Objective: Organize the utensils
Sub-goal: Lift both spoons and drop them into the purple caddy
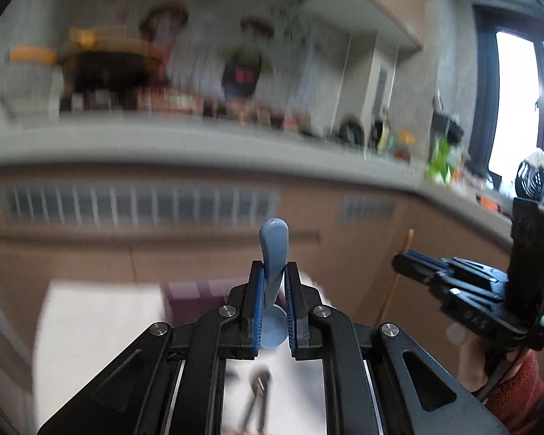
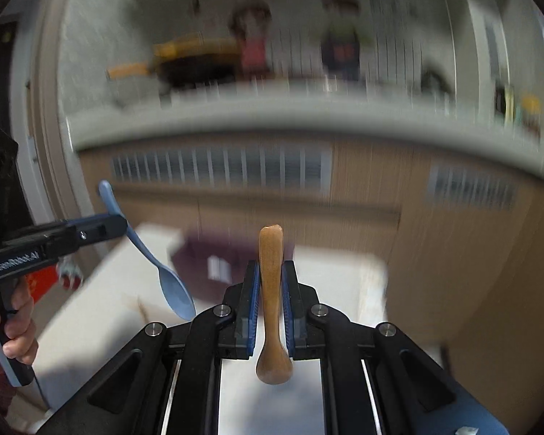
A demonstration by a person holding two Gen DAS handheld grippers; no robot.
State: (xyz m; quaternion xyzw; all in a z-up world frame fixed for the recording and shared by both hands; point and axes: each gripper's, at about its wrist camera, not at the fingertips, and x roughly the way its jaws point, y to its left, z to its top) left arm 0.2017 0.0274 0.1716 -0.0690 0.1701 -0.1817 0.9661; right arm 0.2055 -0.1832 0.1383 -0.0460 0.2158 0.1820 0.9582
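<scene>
My left gripper (image 1: pixel 274 279) is shut on a blue plastic spoon (image 1: pixel 274 250), handle up, bowl hanging down behind the fingers. In the right wrist view the same gripper (image 2: pixel 118 223) shows at the left with the blue spoon (image 2: pixel 163 272) slanting down to the right. My right gripper (image 2: pixel 270 279) is shut on a brown wooden spoon (image 2: pixel 270 290), handle up, bowl down near the camera. The right gripper also shows at the right of the left wrist view (image 1: pixel 402 262), with a thin strip of the brown spoon (image 1: pixel 408 241) above it. Both are held above a white table (image 2: pixel 101 301).
A dark purple holder (image 2: pixel 206 264) stands at the table's far side, blurred. Behind it runs a counter (image 1: pixel 199 145) with wooden cabinet fronts and vent grilles, cluttered with a pan and figures. Dark utensils (image 1: pixel 257 398) lie on the table below my left gripper. A window is at the far right.
</scene>
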